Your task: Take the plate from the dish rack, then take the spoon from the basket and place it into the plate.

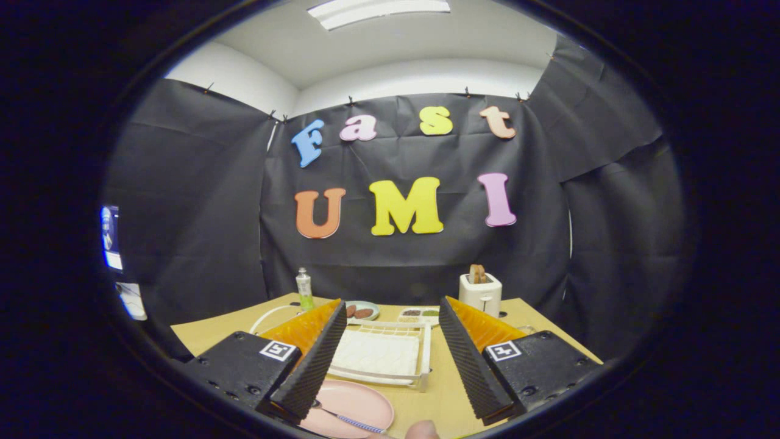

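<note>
The plate (356,407) lay on the table (445,390) with the spoon (350,421) in it; the dish rack (390,356) sat behind it, between the parted fingers (469,366); the toaster (480,294) stood farther back.

The claw (390,390) hangs wide open above the counter (445,390), a broad gap between its fingers. In that gap lies the white basket (381,356), low and flat. Nearer, by the left finger, sits the pink plate (350,408) with the spoon (353,422) on it. Beyond the basket a small dish (364,311) and a tray (419,315) crowd the far side (both low), while a toaster (480,292) and a bottle (304,289) stand taller. Bare counter runs between basket and right finger.
</note>
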`<state>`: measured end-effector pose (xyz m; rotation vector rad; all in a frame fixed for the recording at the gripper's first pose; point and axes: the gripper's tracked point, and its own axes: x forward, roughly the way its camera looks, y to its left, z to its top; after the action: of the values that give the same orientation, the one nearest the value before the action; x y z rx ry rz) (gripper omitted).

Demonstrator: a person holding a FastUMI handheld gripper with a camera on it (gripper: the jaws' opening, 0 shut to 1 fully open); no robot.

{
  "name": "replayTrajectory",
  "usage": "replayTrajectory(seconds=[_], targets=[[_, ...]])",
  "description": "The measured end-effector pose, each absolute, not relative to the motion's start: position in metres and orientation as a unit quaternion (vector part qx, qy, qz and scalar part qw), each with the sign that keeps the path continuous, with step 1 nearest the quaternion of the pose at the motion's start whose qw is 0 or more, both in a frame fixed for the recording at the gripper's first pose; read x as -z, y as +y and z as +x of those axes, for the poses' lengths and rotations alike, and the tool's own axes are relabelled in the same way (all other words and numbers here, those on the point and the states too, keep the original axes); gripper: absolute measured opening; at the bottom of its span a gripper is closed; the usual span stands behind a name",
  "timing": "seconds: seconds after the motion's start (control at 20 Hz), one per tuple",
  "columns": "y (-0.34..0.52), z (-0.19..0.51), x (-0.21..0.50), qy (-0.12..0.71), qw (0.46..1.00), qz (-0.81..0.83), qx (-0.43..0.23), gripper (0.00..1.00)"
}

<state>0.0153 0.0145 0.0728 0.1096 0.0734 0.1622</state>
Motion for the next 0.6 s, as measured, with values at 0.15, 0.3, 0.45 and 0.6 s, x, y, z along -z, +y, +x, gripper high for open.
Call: replayTrajectory(seconds=[0.15, 0.3, 0.45, 0.6], targets=[[0.013, 0.007, -0.075, 0.028, 0.996, 0.049, -0.069, 0.98], [0.016, -0.001, -0.079, 0.018, 0.997, 0.040, -0.058, 0.98], [0.027, -0.006, -0.078, 0.015, 0.998, 0.038, -0.056, 0.98], [0.036, -0.007, -0.077, 0.014, 0.998, 0.035, -0.055, 0.98]])
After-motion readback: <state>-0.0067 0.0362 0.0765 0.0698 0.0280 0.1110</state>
